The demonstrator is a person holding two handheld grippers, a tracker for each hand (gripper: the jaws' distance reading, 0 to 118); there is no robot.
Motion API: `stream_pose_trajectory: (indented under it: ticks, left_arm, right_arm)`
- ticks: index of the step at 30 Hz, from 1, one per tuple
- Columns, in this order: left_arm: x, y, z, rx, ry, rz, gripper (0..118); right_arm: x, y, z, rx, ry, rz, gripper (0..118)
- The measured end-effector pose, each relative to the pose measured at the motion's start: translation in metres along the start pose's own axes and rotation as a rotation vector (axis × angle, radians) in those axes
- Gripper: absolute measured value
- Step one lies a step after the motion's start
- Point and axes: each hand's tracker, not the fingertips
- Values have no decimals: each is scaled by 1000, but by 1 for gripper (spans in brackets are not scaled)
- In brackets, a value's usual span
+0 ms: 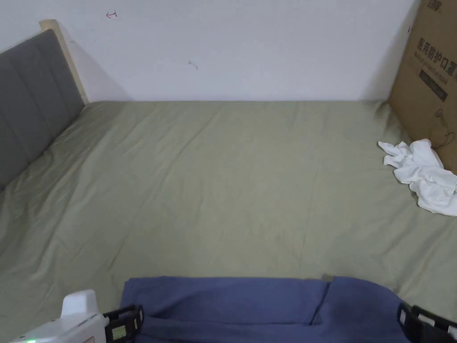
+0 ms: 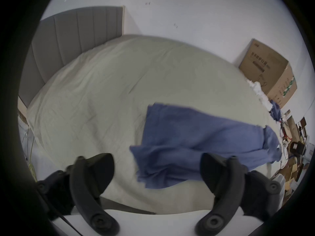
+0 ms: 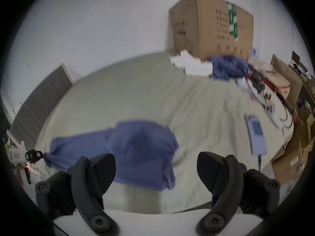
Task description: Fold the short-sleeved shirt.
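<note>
A blue shirt (image 1: 250, 308) lies partly folded along the near edge of a bed (image 1: 214, 187) covered with a pale green sheet. In the head view it stretches across the bottom of the picture, with 1 flap laid over the rest on its right side.

The left gripper (image 2: 156, 175) hangs just off the shirt's left end, above the sheet. Its 2 black jaws stand wide apart and hold nothing; the shirt lies beyond them, toward the right jaw. The right gripper (image 3: 156, 171) sits at the shirt's right end, jaws also spread wide and empty. The blue cloth shows between and behind them, but the blur makes it hard to say whether either jaw touches it.

In the right gripper view, the left gripper appears far off at the shirt's other end, with a white body.

A grey padded headboard (image 1: 27, 102) stands on the left. A big cardboard box (image 1: 428, 80) stands at the far right of the bed, with crumpled white cloth (image 1: 424, 174) in front of it. Beside that lies another blue garment (image 3: 228, 67). A phone (image 3: 255, 134) rests on the sheet to the right.
</note>
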Motion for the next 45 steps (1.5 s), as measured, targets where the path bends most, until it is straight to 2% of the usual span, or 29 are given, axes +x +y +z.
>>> stream_pose_trajectory:
  ticks: [8, 11, 14, 17, 18, 19, 20, 21, 22, 23, 24, 25, 26, 32, 35, 42, 45]
  left_arm:
    - [55, 71, 57, 363, 28, -106, 108]
    - [74, 88, 67, 471, 34, -127, 108]
    - [91, 97, 69, 542, 46, -167, 107]
    - [101, 99, 72, 604, 25, -187, 98]
    - [103, 99, 72, 612, 17, -176, 90]
    - [104, 99, 73, 623, 5, -166, 76]
    - [105, 99, 74, 632, -5, -152, 61]
    - [106, 99, 74, 635, -9, -140, 39]
    - [106, 99, 71, 638, -10, -138, 39]
    - [106, 99, 71, 638, -11, -138, 32]
    - [109, 97, 72, 639, -4, -141, 18]
    - [110, 97, 73, 637, -1, -156, 0]
    - [110, 98, 71, 631, 0, -164, 0]
    - [103, 103, 67, 570, -30, -149, 0]
    - [89, 107, 56, 444, -93, -113, 0]
    - [7, 102, 8, 89, -374, 163, 0]
    - [-27, 93, -15, -45, -393, 203, 0]
  right_arm:
    - [-65, 69, 37, 342, 22, 125, 99]
    - [-86, 80, 38, 404, -20, 167, 99]
    - [-95, 84, 32, 436, -23, 184, 99]
    - [-102, 83, 30, 476, -42, 183, 94]
    - [-103, 82, 29, 488, -51, 182, 91]
    - [-104, 82, 29, 494, -59, 178, 82]
    - [-105, 81, 28, 498, -61, 176, 73]
    - [-104, 81, 28, 500, -59, 174, 61]
    - [-104, 81, 28, 503, -59, 167, 61]
    - [-105, 81, 26, 507, -64, 166, 56]
    - [-105, 81, 26, 507, -62, 167, 44]
    - [-103, 81, 25, 507, -60, 170, 14]
    - [-103, 81, 24, 503, -52, 173, 0]
    - [-104, 82, 23, 500, -48, 169, 0]
    - [-103, 82, 20, 494, -48, 175, 0]
    - [-104, 80, 9, 456, -47, 180, 0]
    - [-104, 79, 3, 436, -47, 175, 0]
